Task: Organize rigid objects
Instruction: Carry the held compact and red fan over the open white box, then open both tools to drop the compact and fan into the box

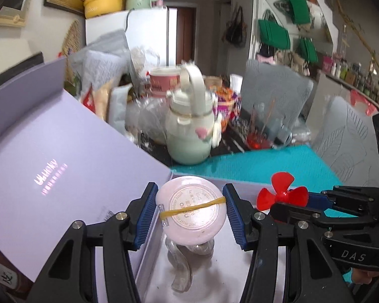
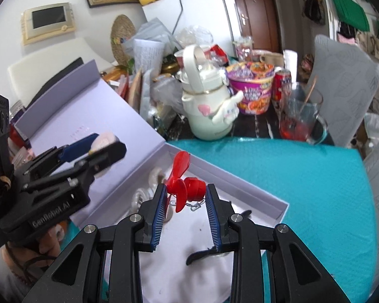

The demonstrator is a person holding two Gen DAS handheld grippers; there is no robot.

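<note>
Right wrist view: right gripper (image 2: 185,197) clamps a red fan (image 2: 187,186) over the teal-clothed table (image 2: 278,174).

Two wrist fisheyes, close, angled down along their tongs; both share the open lilac box (image 1: 63,151) (image 2: 240,176) and teal tabletop (image 1: 252,166) (image 2: 290,176).

"DAS" is printed on the right gripper (image 1: 288,203); "GenRobot.AI" on the left gripper (image 2: 106,146).

Partly hidden items, blurred background

Clear pieces (image 1: 180,267) are masked beneath the held pink compact (image 1: 192,212); clutter ahead is blurred.
</note>
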